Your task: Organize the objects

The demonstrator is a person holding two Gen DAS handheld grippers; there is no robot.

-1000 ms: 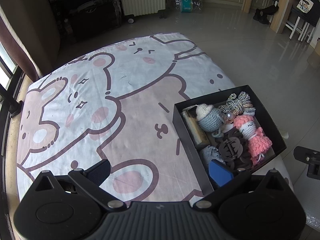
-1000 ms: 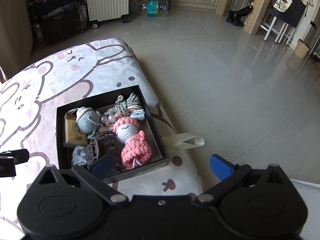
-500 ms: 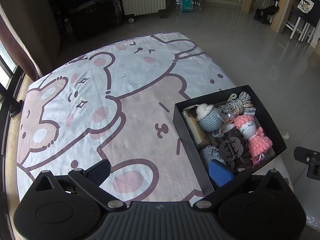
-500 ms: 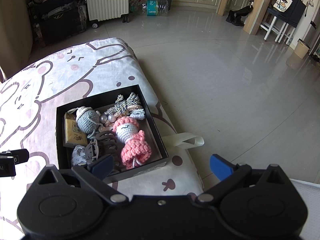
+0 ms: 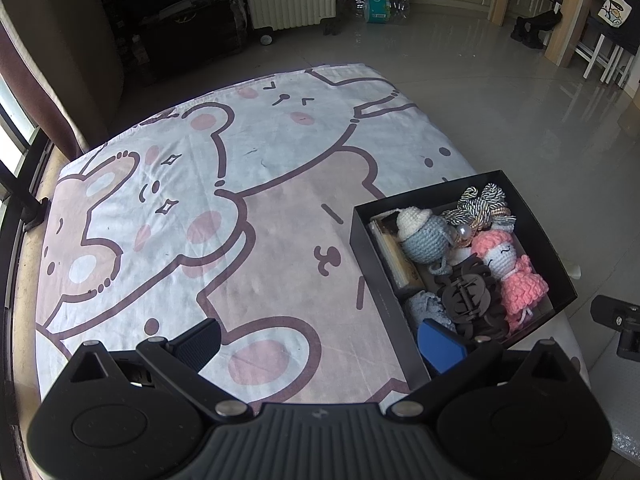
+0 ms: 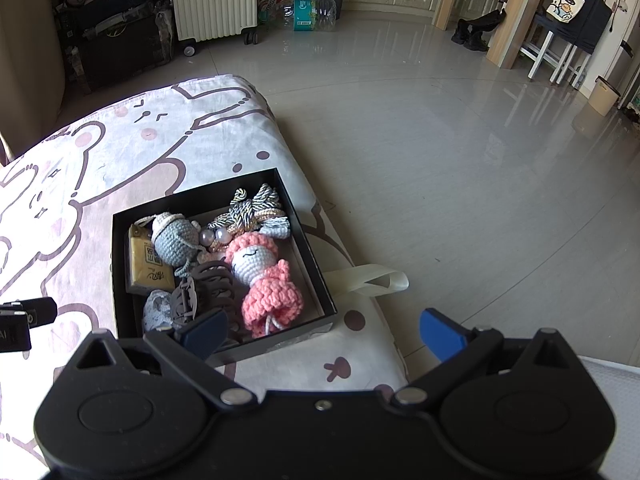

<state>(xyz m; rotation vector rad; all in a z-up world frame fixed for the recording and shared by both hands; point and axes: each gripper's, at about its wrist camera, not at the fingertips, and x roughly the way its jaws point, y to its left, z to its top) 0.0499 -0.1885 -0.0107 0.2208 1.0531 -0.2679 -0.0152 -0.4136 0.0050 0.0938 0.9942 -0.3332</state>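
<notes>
Cartoon bedsheet (image 5: 200, 208) looks bare; everything sits in the box (image 6: 120, 280) by the bed's edge. Both tongs, left (image 5: 320, 344) and right (image 6: 324, 332), gape empty. I'd grab the doll (image 6: 264, 280) from straight above.

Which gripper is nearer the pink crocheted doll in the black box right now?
Hard to call; perhaps the right gripper, open, with one finger over the black box beside the pink crocheted doll. The left gripper, open, has one finger over the box's near corner.
</notes>
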